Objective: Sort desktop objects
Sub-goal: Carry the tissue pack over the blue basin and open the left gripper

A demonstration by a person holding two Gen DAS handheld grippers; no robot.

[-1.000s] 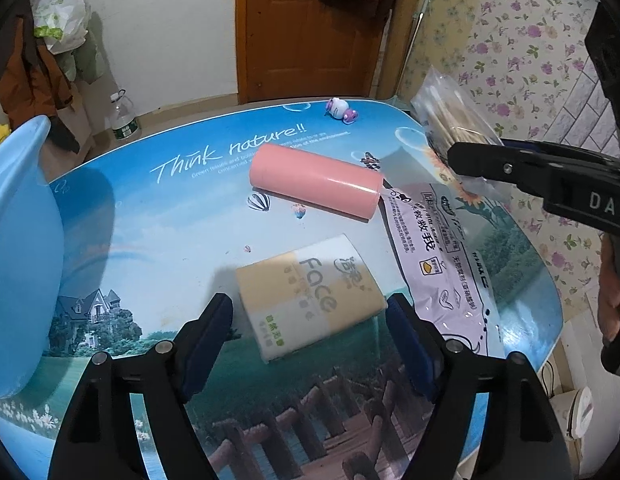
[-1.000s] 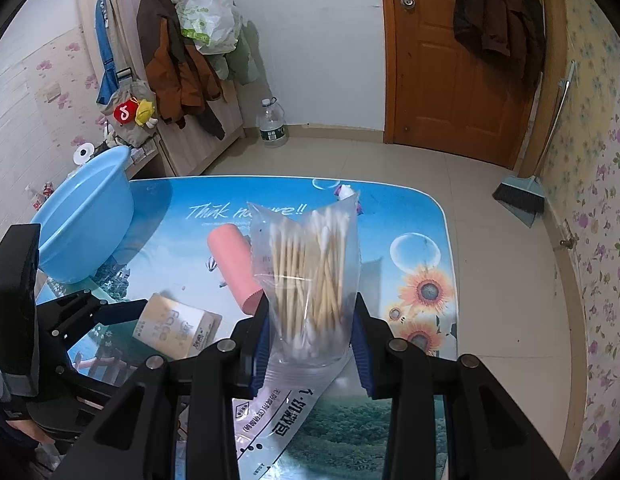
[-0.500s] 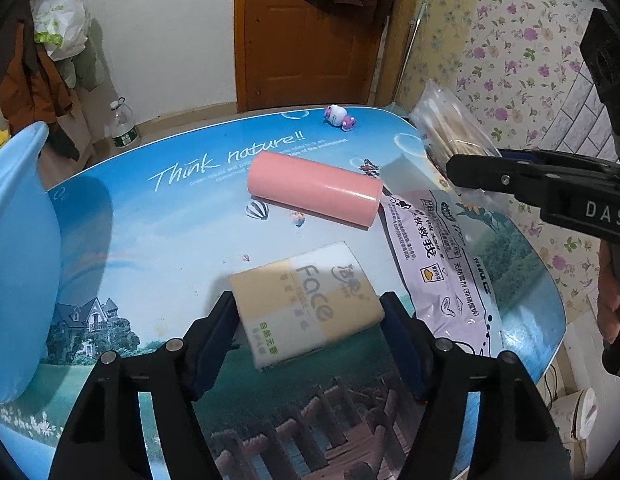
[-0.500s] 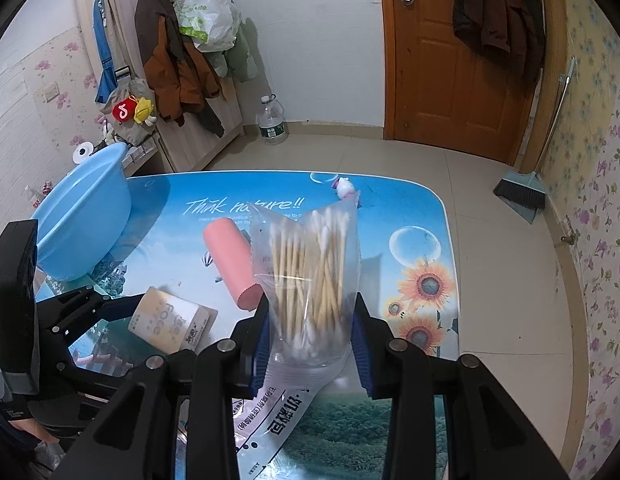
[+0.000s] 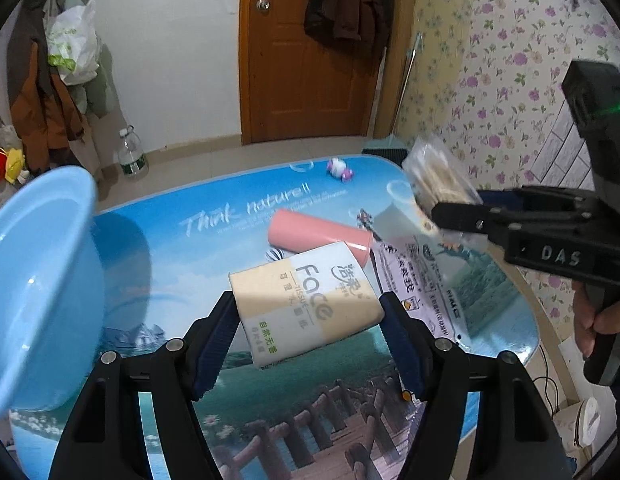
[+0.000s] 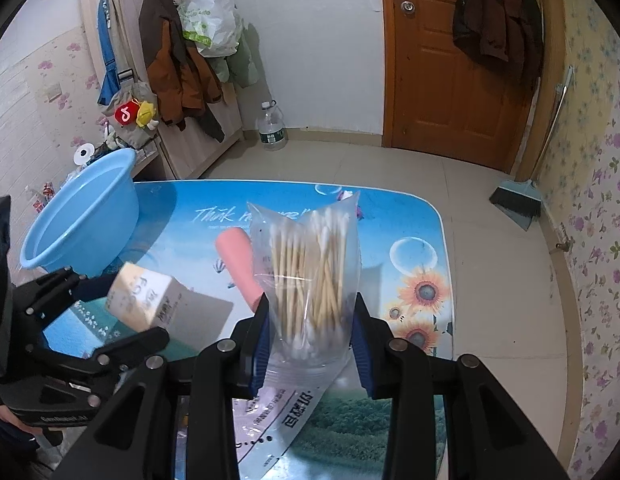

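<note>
My left gripper point(image 5: 307, 308) is shut on a beige "Face" tissue pack point(image 5: 305, 304), its blue pads pressing both short sides. The pack hangs tilted above the picture-printed table point(image 5: 169, 240). In the right wrist view the same tissue pack point(image 6: 149, 300) is off the table at the left. My right gripper point(image 6: 312, 304) is shut on a clear bag of cotton swabs point(image 6: 310, 264) and holds it upright above the table. From the left wrist view, that bag of cotton swabs point(image 5: 434, 176) is at the right.
A pink roll point(image 5: 310, 232) and a purple-white flat packet point(image 5: 422, 280) lie mid-table. A light blue basin point(image 5: 33, 280) stands at the table's left edge. A small toy point(image 5: 340, 168) sits at the far edge. A water bottle point(image 6: 271, 128) and broom point(image 6: 518, 200) are on the floor.
My left gripper closed on the tissue pack and lifted it off the table, tilting it. The right gripper stayed still with the cotton swab bag.
</note>
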